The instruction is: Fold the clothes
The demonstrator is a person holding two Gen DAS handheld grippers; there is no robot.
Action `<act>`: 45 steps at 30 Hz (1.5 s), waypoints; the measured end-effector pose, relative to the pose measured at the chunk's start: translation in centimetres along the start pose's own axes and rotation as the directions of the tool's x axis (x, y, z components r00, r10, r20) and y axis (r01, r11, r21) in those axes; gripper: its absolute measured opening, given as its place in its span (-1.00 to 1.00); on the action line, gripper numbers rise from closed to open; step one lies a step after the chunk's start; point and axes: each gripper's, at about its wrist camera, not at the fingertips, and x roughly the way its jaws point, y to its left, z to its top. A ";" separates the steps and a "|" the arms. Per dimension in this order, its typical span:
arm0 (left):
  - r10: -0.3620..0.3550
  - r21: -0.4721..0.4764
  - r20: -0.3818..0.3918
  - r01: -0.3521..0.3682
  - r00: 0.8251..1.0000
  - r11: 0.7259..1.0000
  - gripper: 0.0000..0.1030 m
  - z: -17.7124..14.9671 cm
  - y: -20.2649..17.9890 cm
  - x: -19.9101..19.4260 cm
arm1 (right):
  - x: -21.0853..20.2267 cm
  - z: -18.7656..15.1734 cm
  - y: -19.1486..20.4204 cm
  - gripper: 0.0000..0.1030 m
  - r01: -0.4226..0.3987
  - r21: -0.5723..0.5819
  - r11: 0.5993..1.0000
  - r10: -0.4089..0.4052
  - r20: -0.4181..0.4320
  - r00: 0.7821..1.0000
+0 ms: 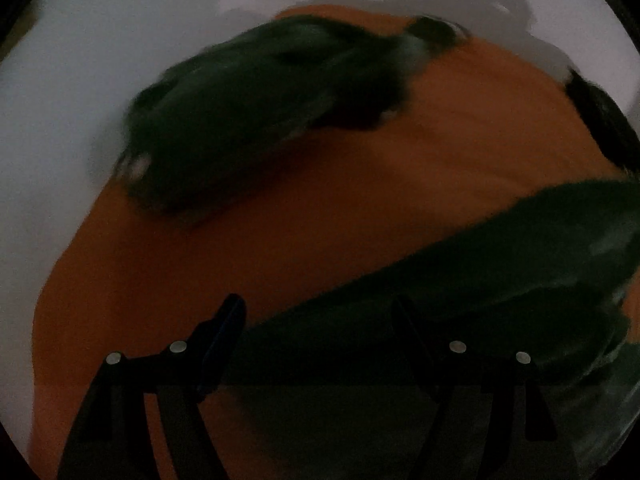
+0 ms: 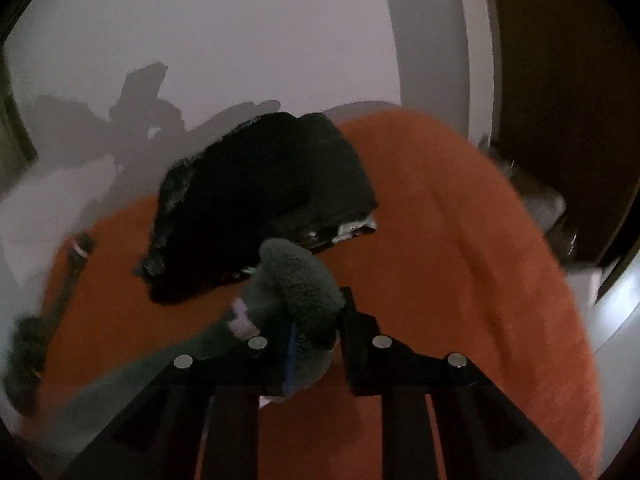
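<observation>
Fuzzy grey-green fleece garment [image 2: 298, 280] bunched up, trailing leftward; heap of dark folded clothes [image 2: 260, 200] lying just behind.

clothes pile [image 2: 256, 200] on blanket [image 2: 460, 240], fleece garment [image 2: 300, 292] in front of it

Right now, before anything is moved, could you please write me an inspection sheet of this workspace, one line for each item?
Surface: orange blanket covers the work area, with soft creases.
Job's things: dark pile of clothes lies on the blanket; a green fleece garment is bunched at the right claw and trails toward the lower left.
Clutter: a dark sock-like piece lies at the blanket's left edge.
Grippers: left claw is open above the green garment; right claw has fleece between its fingers, though the grip itself is hidden.
Cables: nothing seen.
Surroundings: white wall with shadows; brown door on the right.
</observation>
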 end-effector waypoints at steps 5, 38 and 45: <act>-0.099 -0.131 -0.071 0.089 0.993 0.987 0.48 -2.0 2.5 0.5 | 5.1 -1.3 -1.8 -0.37 0.081 0.022 0.996 -0.074 -0.221 0.972; -0.244 -0.389 0.069 0.251 0.967 0.886 -0.88 -0.8 6.7 7.0 | -5.3 -8.8 8.1 0.11 -0.089 -0.127 0.988 0.079 -0.081 0.994; -0.201 -0.362 -0.018 0.181 0.979 0.915 -0.08 -3.7 5.6 5.8 | -5.0 -9.3 9.5 0.11 -0.107 -0.147 0.983 0.092 -0.101 0.991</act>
